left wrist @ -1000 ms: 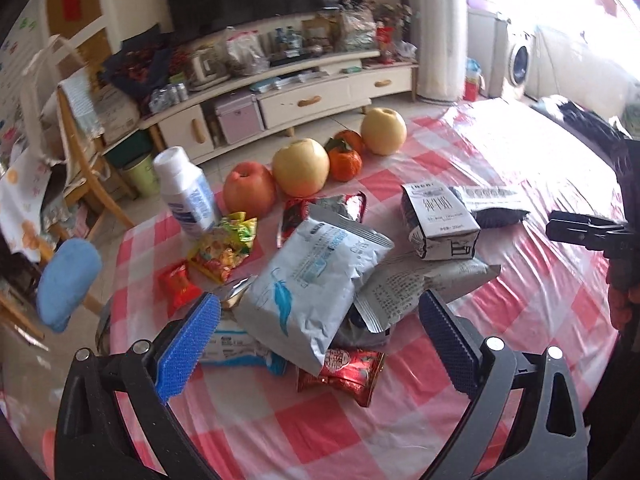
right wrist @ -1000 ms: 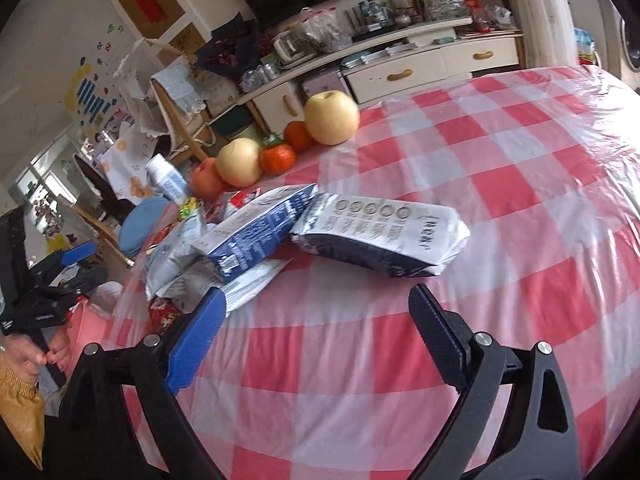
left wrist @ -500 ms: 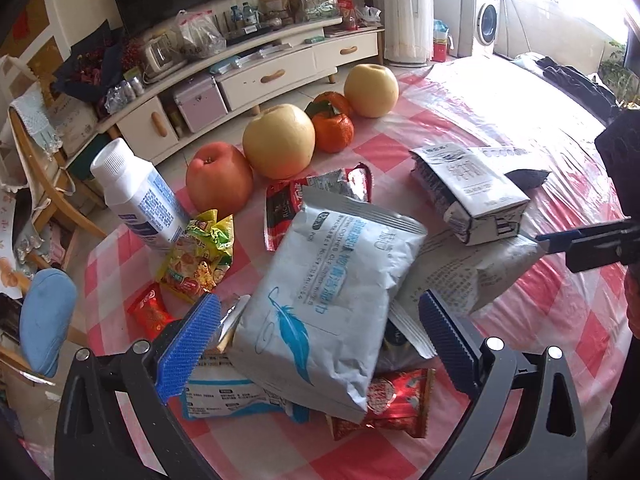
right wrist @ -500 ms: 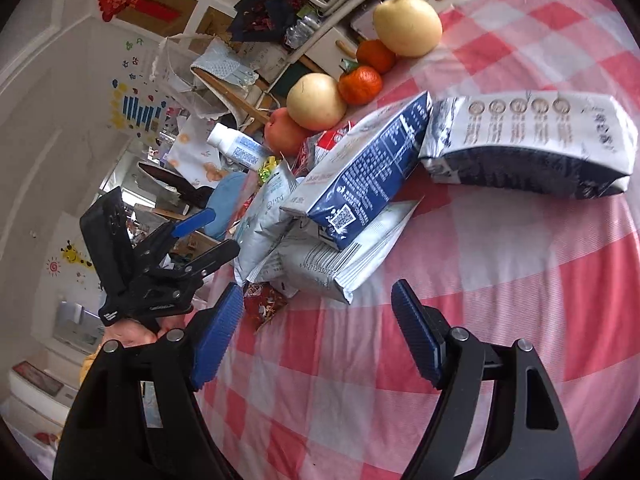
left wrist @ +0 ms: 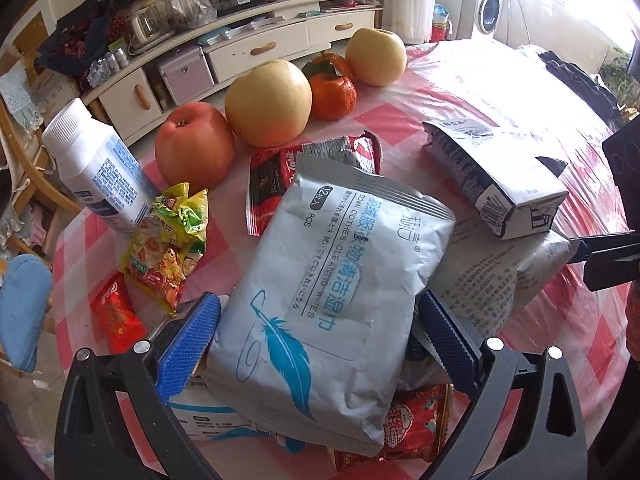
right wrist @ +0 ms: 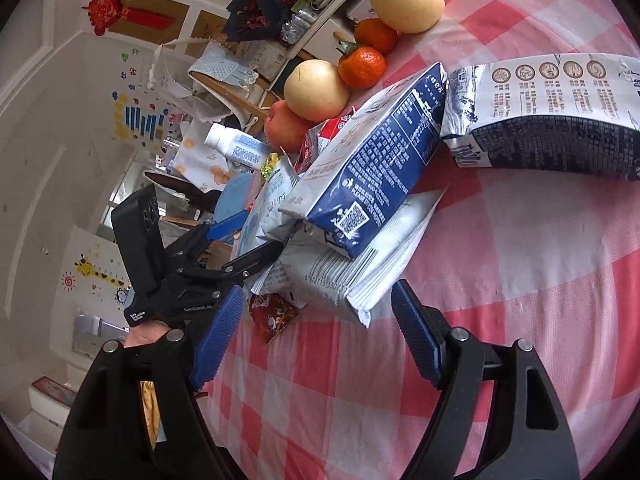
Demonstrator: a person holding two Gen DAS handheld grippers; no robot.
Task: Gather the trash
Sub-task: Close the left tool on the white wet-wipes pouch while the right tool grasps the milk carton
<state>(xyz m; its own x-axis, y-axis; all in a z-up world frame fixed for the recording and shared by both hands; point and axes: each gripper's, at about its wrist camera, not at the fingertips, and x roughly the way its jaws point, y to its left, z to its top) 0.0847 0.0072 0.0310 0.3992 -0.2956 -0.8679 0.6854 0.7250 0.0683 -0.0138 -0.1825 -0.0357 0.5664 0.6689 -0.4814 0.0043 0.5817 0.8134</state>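
Observation:
A pile of wrappers lies on the red-checked table [left wrist: 568, 320]. On top is a grey wipes pack [left wrist: 340, 264] with a blue feather. My left gripper [left wrist: 318, 340] is open and straddles the pack's near end, one pad at each side. A milk carton [right wrist: 372, 168] rests on a flat grey bag [right wrist: 340, 276]. My right gripper [right wrist: 316, 332] is open, and that bag's near corner pokes between its fingers without touching the pads. A red wrapper [left wrist: 416, 428] and a blue-white pack [left wrist: 208, 416] lie under the wipes. The left gripper [right wrist: 240, 240] also shows in the right wrist view.
A dark-and-white pouch [right wrist: 552, 120] lies right of the carton. An apple [left wrist: 192, 148], two pears [left wrist: 268, 104], tangerines [left wrist: 334, 92] and a white bottle [left wrist: 96, 168] stand behind the pile. Small snack wrappers [left wrist: 168, 240] lie at the left. Beyond the table edge is a chair [left wrist: 24, 300].
My left gripper came down and forward until the wipes pack sat between its fingers. My right gripper rolled, closed in on the pile and narrowed its jaws a little around the grey bag's corner.

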